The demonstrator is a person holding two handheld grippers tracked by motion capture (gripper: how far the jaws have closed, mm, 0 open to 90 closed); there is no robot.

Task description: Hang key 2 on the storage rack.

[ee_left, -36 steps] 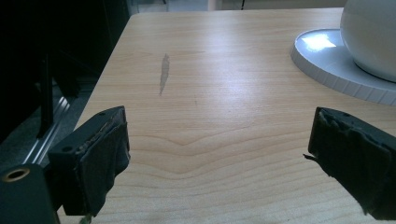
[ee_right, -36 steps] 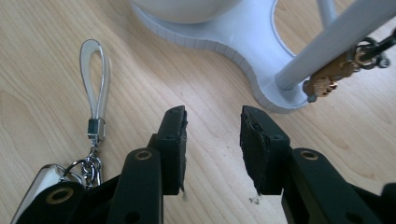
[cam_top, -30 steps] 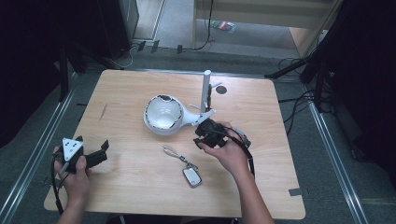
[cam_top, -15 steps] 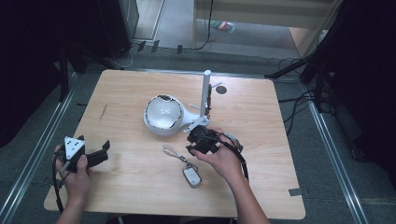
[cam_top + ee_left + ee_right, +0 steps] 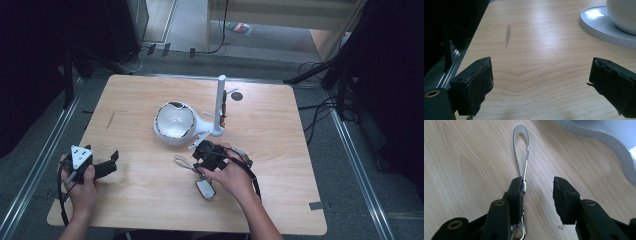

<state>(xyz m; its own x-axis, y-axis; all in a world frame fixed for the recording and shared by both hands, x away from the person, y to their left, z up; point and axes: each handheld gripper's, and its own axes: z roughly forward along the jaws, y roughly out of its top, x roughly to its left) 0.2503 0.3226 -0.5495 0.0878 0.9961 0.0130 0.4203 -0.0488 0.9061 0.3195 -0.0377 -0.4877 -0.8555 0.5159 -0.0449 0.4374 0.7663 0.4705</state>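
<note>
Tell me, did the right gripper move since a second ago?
Yes. The right gripper slid left across the table, away from the white stand's post and over the strap loop.

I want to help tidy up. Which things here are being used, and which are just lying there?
Being used:
right tongs, open
strap loop
small tag on the strap

Just lying there:
white lamp
left tongs, open, waiting
table

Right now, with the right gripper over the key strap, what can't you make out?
- Key fob, high view: partly covered by the right hand; details too small.
- Strap loop, right gripper view: lower end hidden behind the right gripper.
- White lamp base, left gripper view: cut off by the frame edge.
</note>
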